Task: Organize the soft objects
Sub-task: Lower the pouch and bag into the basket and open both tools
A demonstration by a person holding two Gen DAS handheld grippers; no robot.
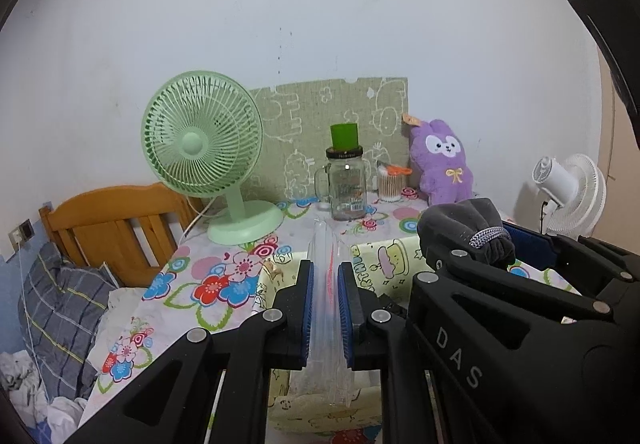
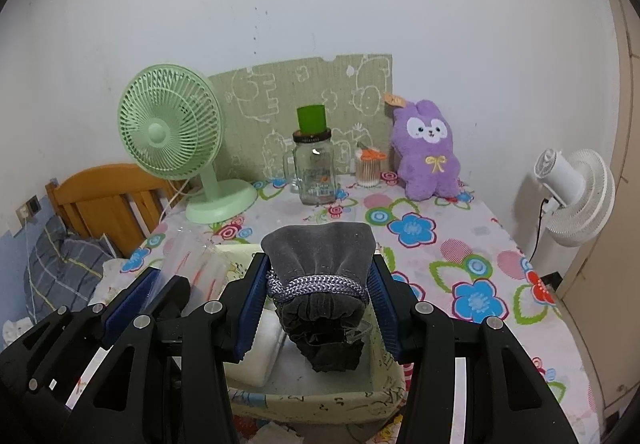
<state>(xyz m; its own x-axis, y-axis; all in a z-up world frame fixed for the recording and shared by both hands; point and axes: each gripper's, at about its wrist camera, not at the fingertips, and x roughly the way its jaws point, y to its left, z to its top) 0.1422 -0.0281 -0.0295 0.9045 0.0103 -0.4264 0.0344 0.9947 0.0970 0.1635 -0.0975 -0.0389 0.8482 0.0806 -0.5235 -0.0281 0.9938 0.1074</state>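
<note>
My left gripper point(image 1: 325, 308) is shut on a clear plastic zip bag point(image 1: 324, 256) that stands on edge between its blue pads. My right gripper point(image 2: 320, 296) is shut on a grey drawstring pouch point(image 2: 320, 256), gripped at its neck, which is tied with a purple-white cord. Both hang over a yellow cartoon-print fabric bin point(image 2: 320, 400) at the table's near edge. A white folded item point(image 2: 260, 348) lies inside the bin. In the right wrist view the left gripper point(image 2: 154, 284) and its bag point(image 2: 192, 260) sit at the left. In the left wrist view the pouch point(image 1: 464, 228) shows at the right.
At the back of the flowered tablecloth point(image 2: 460, 244) stand a green desk fan point(image 2: 172, 135), a glass jar mug point(image 2: 314, 171) with a green cup on top, a cotton swab tub point(image 2: 368, 169) and a purple plush point(image 2: 428, 151). A white fan point(image 2: 576, 191) stands right, a wooden headboard point(image 2: 108, 199) left.
</note>
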